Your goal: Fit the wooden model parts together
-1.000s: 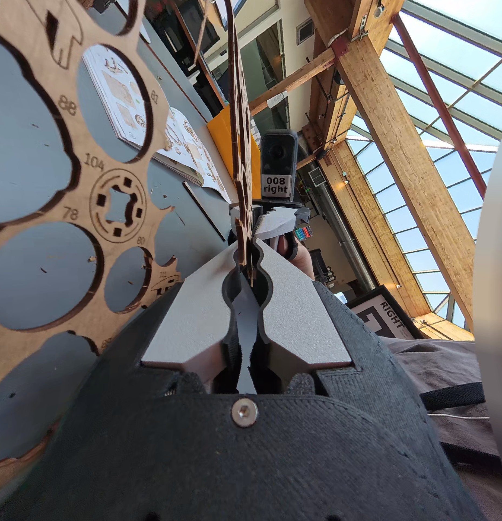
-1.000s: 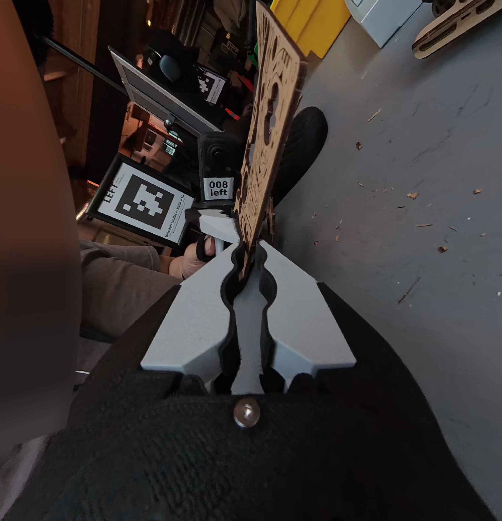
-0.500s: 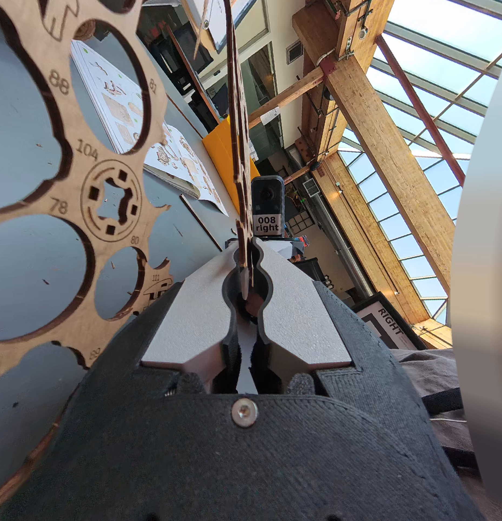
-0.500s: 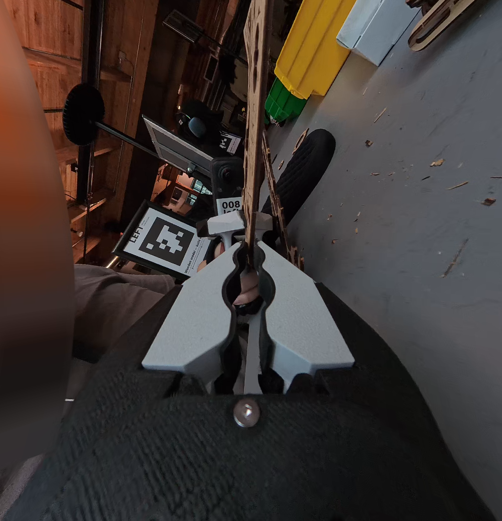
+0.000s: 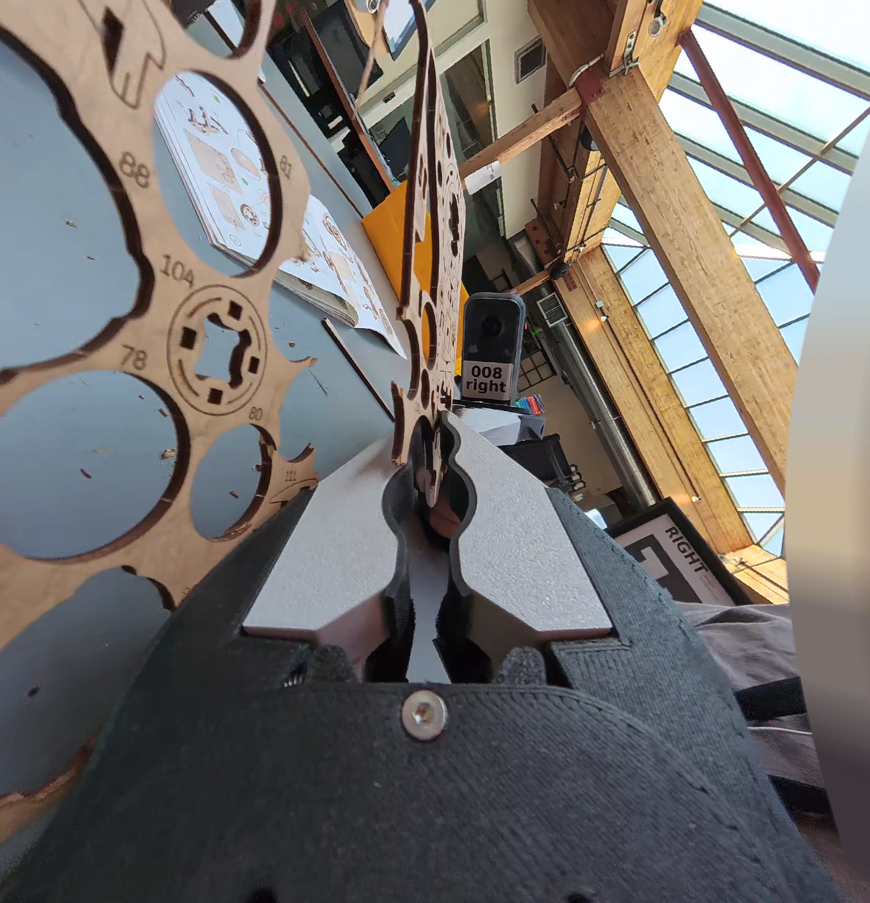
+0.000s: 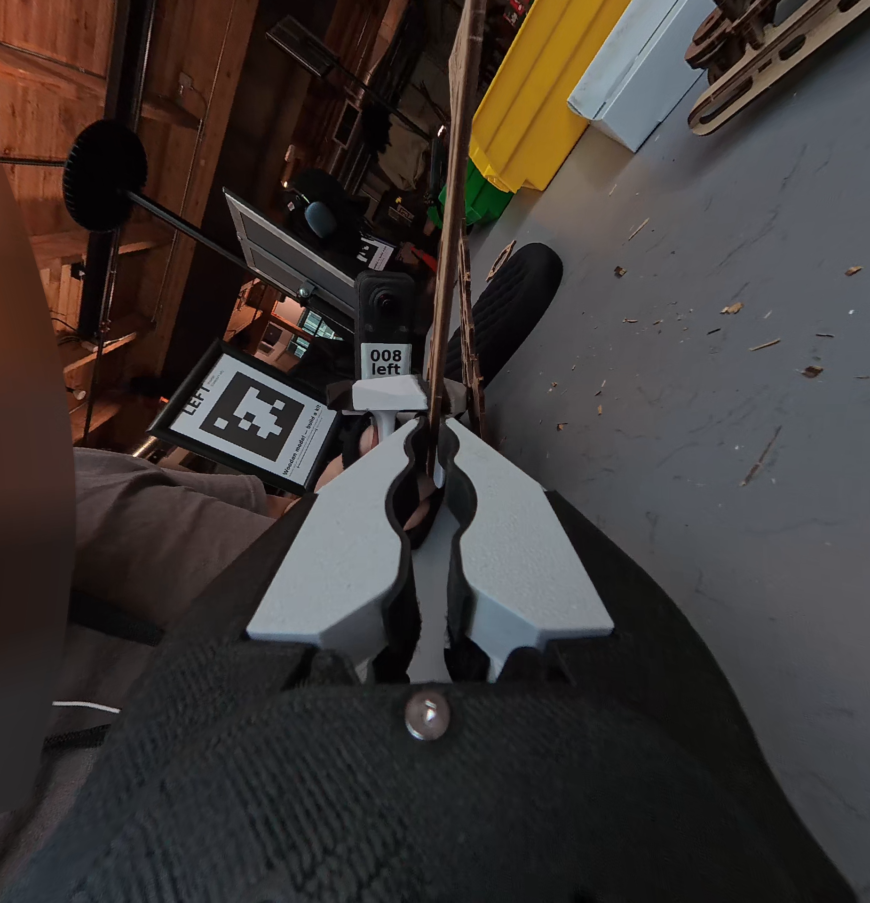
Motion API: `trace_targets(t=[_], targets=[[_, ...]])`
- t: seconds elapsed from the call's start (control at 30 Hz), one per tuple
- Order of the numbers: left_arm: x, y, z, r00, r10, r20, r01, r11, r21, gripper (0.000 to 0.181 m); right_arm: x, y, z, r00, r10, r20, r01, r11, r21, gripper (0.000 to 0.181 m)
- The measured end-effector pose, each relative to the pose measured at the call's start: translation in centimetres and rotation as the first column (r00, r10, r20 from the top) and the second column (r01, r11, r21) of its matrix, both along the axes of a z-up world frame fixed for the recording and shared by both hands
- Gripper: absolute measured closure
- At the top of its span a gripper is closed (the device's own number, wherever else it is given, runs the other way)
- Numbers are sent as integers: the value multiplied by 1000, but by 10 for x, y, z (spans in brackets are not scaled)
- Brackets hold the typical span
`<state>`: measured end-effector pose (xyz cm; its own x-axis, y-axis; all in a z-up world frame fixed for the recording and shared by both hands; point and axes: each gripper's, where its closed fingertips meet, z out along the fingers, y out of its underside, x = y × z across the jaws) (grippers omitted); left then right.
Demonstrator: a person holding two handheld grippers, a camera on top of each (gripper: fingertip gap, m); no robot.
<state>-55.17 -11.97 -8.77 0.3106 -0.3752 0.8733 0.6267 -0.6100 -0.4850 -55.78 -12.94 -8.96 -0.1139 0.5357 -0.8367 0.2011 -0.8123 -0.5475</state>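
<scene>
Laser-cut thin brown plywood sheet (image 5: 430, 273), one in number, stood edge-on between the two grippers. Left gripper (image 5: 423, 440) was clamped on its near edge; right gripper (image 6: 435, 440) was clamped on the opposite edge. One second perforated plywood sheet (image 5: 130, 312) with round cut-outs lay left of the left gripper, over one open instruction booklet (image 5: 325, 254).

Grey table (image 6: 716, 440): wood chips (image 6: 731, 308), booklet (image 5: 218, 161), yellow bin (image 6: 531, 97)
</scene>
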Motion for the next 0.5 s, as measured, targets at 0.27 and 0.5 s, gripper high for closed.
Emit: trace_targets(t=[0.27, 0.5], targets=[[2, 0, -2, 997, 26, -77, -23, 999, 30, 176, 2, 0, 0, 999, -41, 7, 41, 996, 80, 180], [3, -2, 0, 989, 30, -143, -19, 997, 81, 176, 3, -2, 2, 1000, -23, -11, 24, 997, 70, 180]])
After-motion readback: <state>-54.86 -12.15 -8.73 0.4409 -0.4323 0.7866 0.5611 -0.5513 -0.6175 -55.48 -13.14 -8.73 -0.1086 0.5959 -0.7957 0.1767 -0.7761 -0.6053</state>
